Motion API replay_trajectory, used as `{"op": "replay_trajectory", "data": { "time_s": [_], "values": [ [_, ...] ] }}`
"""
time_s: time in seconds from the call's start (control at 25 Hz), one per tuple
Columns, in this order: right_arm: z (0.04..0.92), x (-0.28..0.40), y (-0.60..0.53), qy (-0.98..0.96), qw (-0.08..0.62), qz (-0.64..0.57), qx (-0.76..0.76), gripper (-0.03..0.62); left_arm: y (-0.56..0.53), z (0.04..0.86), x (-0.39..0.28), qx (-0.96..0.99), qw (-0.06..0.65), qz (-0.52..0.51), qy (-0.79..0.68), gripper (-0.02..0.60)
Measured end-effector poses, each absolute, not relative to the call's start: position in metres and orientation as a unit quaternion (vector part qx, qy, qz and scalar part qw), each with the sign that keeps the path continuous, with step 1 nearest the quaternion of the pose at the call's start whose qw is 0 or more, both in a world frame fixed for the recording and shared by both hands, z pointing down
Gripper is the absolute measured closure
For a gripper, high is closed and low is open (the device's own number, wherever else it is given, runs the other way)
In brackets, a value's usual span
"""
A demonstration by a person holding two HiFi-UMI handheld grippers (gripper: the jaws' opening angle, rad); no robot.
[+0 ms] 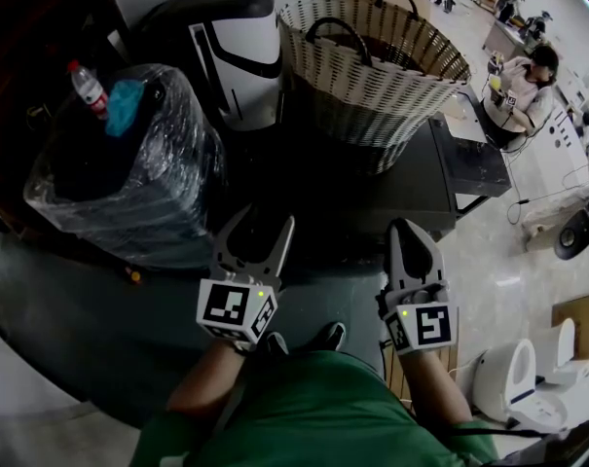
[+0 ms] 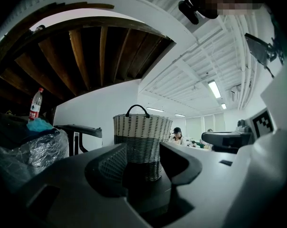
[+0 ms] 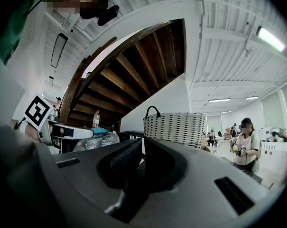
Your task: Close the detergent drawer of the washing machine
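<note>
Your left gripper (image 1: 263, 224) holds its jaws apart, empty; your right gripper (image 1: 409, 227) has its jaws closed on nothing; no view shows the detergent drawer; both point level toward the dark cabinet (image 1: 416, 178) under the woven basket (image 1: 372, 76).

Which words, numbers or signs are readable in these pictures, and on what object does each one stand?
No text is readable.
The red label on the clear plastic bottle: too small to read.
The black-and-white squares on the left gripper and right gripper: patterns, no letters.
</note>
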State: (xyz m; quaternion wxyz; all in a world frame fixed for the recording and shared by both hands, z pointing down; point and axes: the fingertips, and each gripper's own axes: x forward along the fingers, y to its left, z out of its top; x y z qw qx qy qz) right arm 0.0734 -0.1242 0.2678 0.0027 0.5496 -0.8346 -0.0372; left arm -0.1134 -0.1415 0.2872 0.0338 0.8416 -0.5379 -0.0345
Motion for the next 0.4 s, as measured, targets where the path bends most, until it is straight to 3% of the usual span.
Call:
{"op": "replay_trajectory", "data": {
  "time_s": [0.4],
  "values": [
    [0.2699, 0.0670, -0.1280, -0.832, 0.009, -0.040, 0.553, 0.551, -0.1435, 0.2900, -0.1142, 0.855, 0.040, -0.059, -0.514, 0.353]
  ]
}}
